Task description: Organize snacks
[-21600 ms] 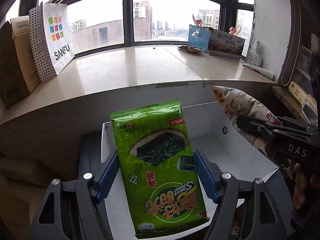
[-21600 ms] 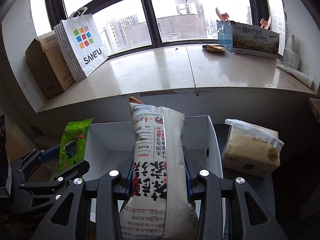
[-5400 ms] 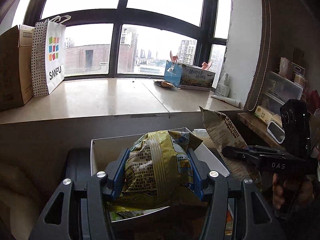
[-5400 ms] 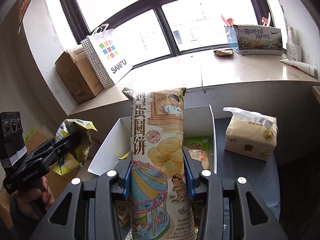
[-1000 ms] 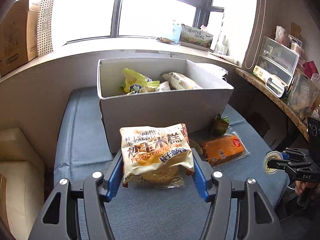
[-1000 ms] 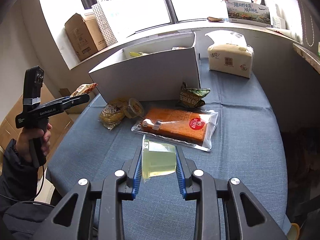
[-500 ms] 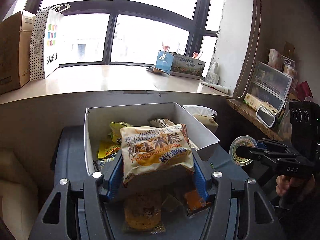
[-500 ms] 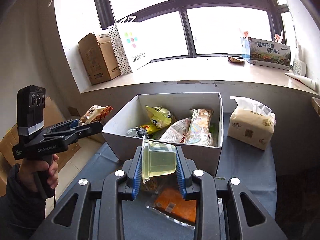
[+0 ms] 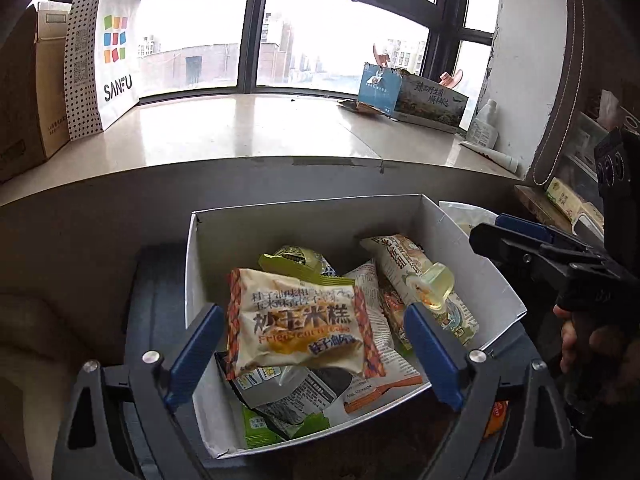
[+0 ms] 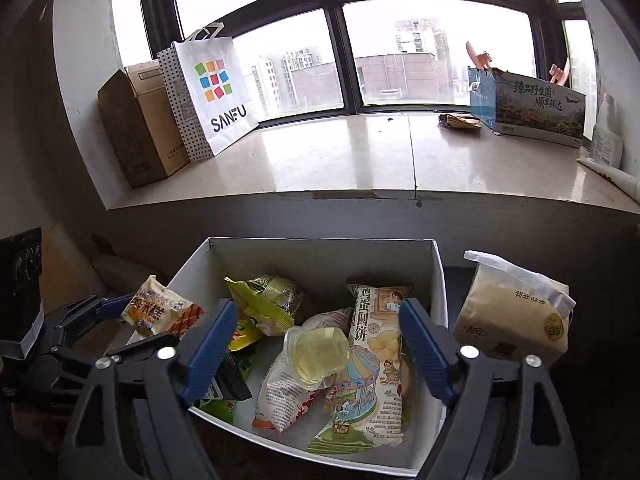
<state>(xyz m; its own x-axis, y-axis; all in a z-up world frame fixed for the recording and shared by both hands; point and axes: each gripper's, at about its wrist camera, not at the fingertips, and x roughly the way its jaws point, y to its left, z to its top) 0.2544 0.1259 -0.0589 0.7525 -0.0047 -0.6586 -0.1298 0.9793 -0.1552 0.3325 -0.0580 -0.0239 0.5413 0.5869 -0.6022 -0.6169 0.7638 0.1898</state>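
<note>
The white cardboard box [image 10: 438, 280] holds snack bags. Both grippers' fingers are opening: the left gripper [image 9: 310, 354] frees an orange corn-cake packet [image 9: 300, 324], the right gripper [image 10: 318, 350] a clear jelly cup [image 10: 316, 354]. At three o'clock, only the right wrist view shows the whole beige tissue pack [image 10: 514, 320].

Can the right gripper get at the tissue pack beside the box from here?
Probably yes: the tissue pack stands outside the white box, uncovered, and the right gripper, jaws opening, holds nothing.

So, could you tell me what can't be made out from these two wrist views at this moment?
- Floor of the white box: both views, buried under snack packets.
- Fried corn cake packet: left wrist view, unclear whether it has landed or is dropping from the opening left gripper.
- Jelly cup: same doubt under the opening right gripper.
- Orange packet: left view, hidden by the gripper frame.
</note>
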